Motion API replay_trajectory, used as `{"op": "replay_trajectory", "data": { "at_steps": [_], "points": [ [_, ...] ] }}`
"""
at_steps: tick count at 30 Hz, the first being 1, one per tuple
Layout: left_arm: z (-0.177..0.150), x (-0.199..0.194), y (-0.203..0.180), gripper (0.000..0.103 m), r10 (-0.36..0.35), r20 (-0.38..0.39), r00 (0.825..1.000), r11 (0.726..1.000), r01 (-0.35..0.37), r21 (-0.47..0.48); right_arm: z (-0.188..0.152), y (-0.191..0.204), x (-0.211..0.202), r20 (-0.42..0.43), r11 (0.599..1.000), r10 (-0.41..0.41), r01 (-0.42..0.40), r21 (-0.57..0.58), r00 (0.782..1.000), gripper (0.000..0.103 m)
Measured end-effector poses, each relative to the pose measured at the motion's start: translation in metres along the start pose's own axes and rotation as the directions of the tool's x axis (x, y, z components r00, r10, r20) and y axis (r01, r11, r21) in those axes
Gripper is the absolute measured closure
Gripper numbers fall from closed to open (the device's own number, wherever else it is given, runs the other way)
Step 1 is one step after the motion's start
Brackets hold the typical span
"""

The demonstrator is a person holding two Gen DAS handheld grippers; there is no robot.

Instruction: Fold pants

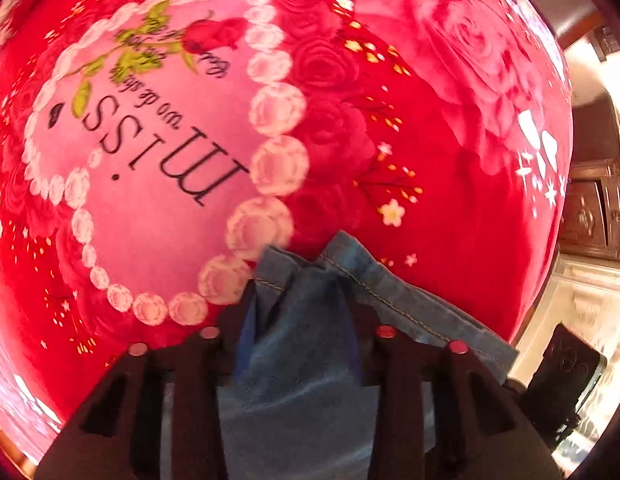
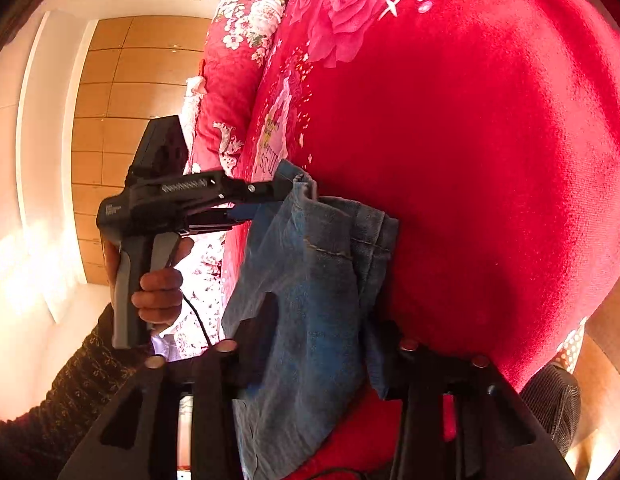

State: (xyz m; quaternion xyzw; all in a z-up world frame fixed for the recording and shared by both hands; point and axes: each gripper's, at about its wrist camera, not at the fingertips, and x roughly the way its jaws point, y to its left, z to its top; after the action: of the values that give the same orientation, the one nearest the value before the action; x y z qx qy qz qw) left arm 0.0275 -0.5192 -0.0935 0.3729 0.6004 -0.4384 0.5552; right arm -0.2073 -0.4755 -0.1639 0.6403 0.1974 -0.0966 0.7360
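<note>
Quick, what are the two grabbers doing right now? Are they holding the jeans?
Left gripper: closed on the blue jeans, near a stitched hem.
Right gripper: closed on the same jeans, over the red blanket.

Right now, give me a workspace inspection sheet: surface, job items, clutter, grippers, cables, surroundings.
Surface: red rose-print bedspread, pink heart panel with lettering.
Job's things: blue denim pants, bunched, lifted at an edge with a stitched hem.
Clutter: nothing seen.
Grippers: left hand-held gripper shut on the pants; right hand-held gripper shut on the pants.
Cables: thin black cable hanging below the left hand.
Surroundings: floral pillows, wood-panelled wall, carved dark cabinet.
</note>
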Motion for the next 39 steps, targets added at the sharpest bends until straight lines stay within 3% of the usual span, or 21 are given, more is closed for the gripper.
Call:
{"op": "replay_trajectory", "data": {
  "at_steps": [3,7,12,18,21,25,27,31,33,35,36,39],
  "points": [
    [-0.007,-0.014,0.012,0.094,-0.032,0.046,0.998,0.999,0.034,-0.041,0.003,0.007,0.001,0.010,1.000,-0.023,0.024,-0.021,1.000,0.092],
    [-0.026,-0.046,0.027,0.096,-0.097,0.123,0.988,0.993,0.104,-0.057,0.003,0.042,-0.002,0.025,0.988,-0.023,0.026,-0.152,0.999,0.094],
    [-0.055,-0.081,0.062,0.096,-0.150,0.202,0.968,0.977,0.176,-0.120,-0.005,0.091,0.001,-0.015,0.955,-0.010,0.005,-0.295,1.000,0.094],
    [-0.101,-0.098,0.114,0.096,-0.146,0.244,0.959,0.954,0.201,-0.220,-0.052,0.147,0.039,-0.165,0.880,-0.060,-0.026,-0.473,0.984,0.094],
    [-0.141,-0.099,0.149,0.096,-0.129,0.234,0.964,0.934,0.198,-0.298,-0.090,0.163,0.073,-0.284,0.834,-0.119,-0.059,-0.549,0.951,0.091],
    [-0.190,-0.082,0.186,0.096,-0.073,0.179,0.981,0.896,0.143,-0.420,-0.132,0.163,0.120,-0.407,0.805,-0.256,-0.039,-0.592,0.877,0.083],
    [-0.216,-0.074,0.202,0.096,-0.083,0.166,0.983,0.867,0.153,-0.474,-0.139,0.158,0.135,-0.450,0.805,-0.311,-0.019,-0.592,0.837,0.073],
    [-0.266,-0.075,0.226,0.095,-0.156,0.228,0.961,0.787,0.260,-0.560,-0.136,0.161,0.129,-0.501,0.800,-0.338,-0.036,-0.598,0.797,0.057],
    [-0.289,-0.078,0.228,0.086,-0.188,0.278,0.942,0.752,0.320,-0.577,-0.132,0.166,0.114,-0.511,0.779,-0.355,-0.055,-0.625,0.783,0.049],
    [-0.306,-0.074,0.221,0.069,-0.237,0.321,0.917,0.713,0.389,-0.584,-0.119,0.176,0.101,-0.499,0.762,-0.353,-0.067,-0.644,0.791,0.049],
    [-0.314,-0.070,0.213,0.058,-0.264,0.338,0.903,0.697,0.421,-0.581,-0.107,0.183,0.095,-0.469,0.754,-0.346,-0.058,-0.655,0.813,0.049],
    [-0.329,-0.052,0.186,0.056,-0.345,0.343,0.874,0.674,0.485,-0.557,-0.071,0.203,0.095,-0.400,0.758,-0.310,-0.030,-0.652,0.863,0.049]
  ]
}}
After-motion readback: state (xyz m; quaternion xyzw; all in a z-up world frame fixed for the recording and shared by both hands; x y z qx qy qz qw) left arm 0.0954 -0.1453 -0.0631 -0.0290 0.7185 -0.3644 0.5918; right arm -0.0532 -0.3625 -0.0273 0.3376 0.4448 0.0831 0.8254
